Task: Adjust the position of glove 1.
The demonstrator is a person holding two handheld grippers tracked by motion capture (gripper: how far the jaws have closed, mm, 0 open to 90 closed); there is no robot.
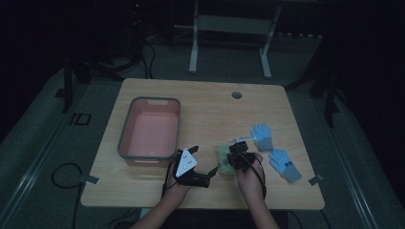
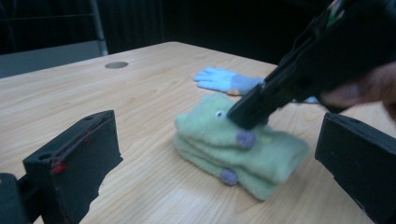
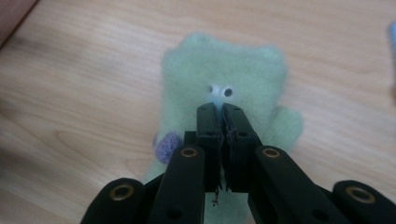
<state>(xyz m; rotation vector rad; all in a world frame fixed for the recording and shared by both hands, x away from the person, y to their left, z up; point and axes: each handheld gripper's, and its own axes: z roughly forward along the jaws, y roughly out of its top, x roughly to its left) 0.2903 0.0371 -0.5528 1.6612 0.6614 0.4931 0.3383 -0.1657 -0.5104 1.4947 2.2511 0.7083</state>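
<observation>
On the wooden table in a dark room, the pink bin at left sits empty; 2 blue gloves lie right. The right gripper, clenched, presses the green mitten; the left gripper waits released. Sorting seems barely begun.

A pink tub with a grey rim sits at the counter's left, while two blue gloves lie at its right.

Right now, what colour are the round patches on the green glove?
Purple patches on the pale green glove; clearest in the left gripper view.
</observation>
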